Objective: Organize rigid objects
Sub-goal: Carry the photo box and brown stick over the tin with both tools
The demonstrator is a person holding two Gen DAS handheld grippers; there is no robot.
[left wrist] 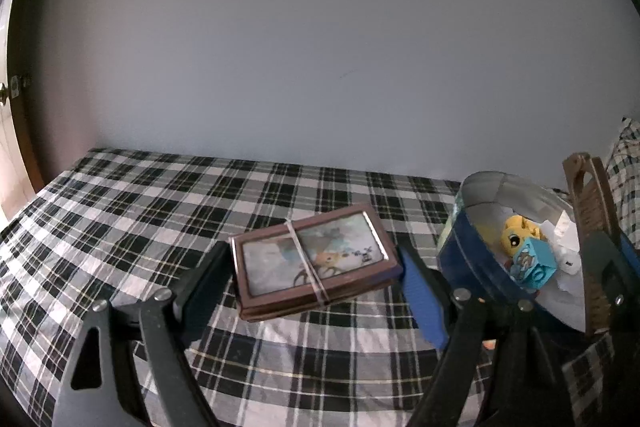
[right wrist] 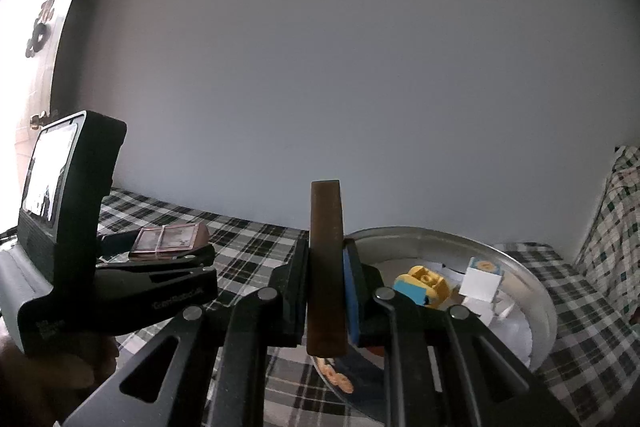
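Note:
A brown framed box (left wrist: 314,259) bound with a rubber band lies on the plaid bedsheet (left wrist: 160,203). My left gripper (left wrist: 316,291) is open, its fingers on either side of the box, apart from it. The box also shows in the right wrist view (right wrist: 168,237) between the left gripper's fingers. My right gripper (right wrist: 326,287) is shut on a brown wooden brush (right wrist: 326,267), held upright beside a round tin (right wrist: 532,291). In the left wrist view the brush (left wrist: 588,227) stands at the tin's (left wrist: 464,251) right side.
The tin holds a yellow toy (left wrist: 516,233), a blue cube (left wrist: 534,265) and white paper pieces (right wrist: 480,283). A grey wall (left wrist: 320,47) backs the bed. A plaid pillow (right wrist: 616,227) lies at the right. A door (right wrist: 36,27) is at far left.

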